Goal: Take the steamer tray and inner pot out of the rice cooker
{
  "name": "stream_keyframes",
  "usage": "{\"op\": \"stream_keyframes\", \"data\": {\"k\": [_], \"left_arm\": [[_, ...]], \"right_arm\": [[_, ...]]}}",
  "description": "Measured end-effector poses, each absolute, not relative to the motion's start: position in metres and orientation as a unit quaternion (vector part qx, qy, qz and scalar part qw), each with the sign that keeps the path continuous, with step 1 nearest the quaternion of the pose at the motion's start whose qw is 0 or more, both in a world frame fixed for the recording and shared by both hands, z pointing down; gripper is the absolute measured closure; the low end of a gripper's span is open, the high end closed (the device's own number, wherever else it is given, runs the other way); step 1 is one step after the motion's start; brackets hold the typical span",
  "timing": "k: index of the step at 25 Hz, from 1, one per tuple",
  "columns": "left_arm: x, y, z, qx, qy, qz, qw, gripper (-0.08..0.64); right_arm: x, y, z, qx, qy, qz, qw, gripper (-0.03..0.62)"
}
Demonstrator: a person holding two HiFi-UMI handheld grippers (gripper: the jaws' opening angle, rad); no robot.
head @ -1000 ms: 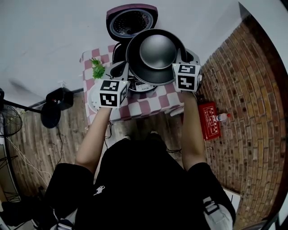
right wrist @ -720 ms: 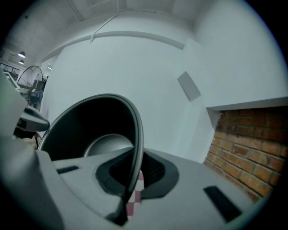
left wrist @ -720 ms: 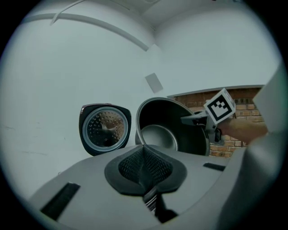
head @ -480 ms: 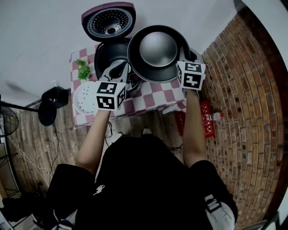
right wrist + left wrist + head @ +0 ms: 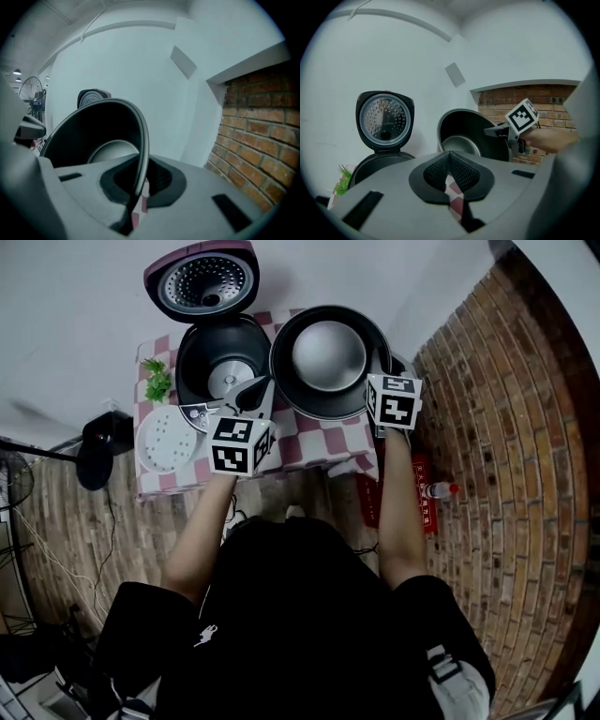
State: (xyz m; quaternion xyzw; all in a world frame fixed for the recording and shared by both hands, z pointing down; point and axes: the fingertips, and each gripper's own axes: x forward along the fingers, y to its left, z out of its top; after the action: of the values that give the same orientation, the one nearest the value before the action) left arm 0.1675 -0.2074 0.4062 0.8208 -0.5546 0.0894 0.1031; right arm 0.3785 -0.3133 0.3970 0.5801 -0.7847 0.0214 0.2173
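Note:
The dark inner pot (image 5: 328,357) hangs tilted over the right part of the table, beside the open rice cooker (image 5: 220,371). My right gripper (image 5: 378,367) is shut on the pot's right rim; in the right gripper view the rim (image 5: 143,140) runs between its jaws (image 5: 139,180). My left gripper (image 5: 262,385) is shut and empty, close to the pot's left rim, between pot and cooker. In the left gripper view the pot (image 5: 464,136) lies beyond its closed jaws (image 5: 451,157). The white steamer tray (image 5: 167,439) lies on the table at the left.
The cooker's lid (image 5: 202,282) stands open at the back. A small green plant (image 5: 155,379) sits left of the cooker on the checkered tablecloth (image 5: 309,442). A brick wall (image 5: 506,474) runs along the right. A red box (image 5: 417,498) and a bottle (image 5: 439,490) lie on the floor.
The inner pot has moved from above the cooker to its right and a little lower, carried by the right gripper. The left gripper moved along beside it. The cooker's empty cavity now shows.

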Motion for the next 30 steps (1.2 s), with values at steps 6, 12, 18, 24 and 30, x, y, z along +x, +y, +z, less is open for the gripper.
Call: {"op": "stream_keyframes", "data": {"k": [6,12,18,24,30], "left_arm": [[0.18,-0.202,0.436,0.807,-0.567,0.114,0.117,0.557],[0.187,-0.193,0.465,0.794,-0.575,0.146,0.132,0.557],[0.19,-0.192,0.494,0.776,-0.588,0.182,0.139,0.557],[0.197,-0.194,0.515,0.768,-0.586,0.21,0.149,0.557],[0.199,-0.197,0.526,0.765,-0.582,0.224,0.16,0.557]], "right_arm": [[0.39,-0.318,0.444,0.561,-0.79,0.063,0.237,0.583],[0.395,-0.319,0.489,0.545,-0.792,0.097,0.259,0.583],[0.404,-0.323,0.527,0.54,-0.786,0.117,0.276,0.583],[0.408,-0.329,0.557,0.532,-0.787,0.139,0.282,0.583],[0.402,-0.338,0.58,0.51,-0.787,0.164,0.305,0.581]]}}
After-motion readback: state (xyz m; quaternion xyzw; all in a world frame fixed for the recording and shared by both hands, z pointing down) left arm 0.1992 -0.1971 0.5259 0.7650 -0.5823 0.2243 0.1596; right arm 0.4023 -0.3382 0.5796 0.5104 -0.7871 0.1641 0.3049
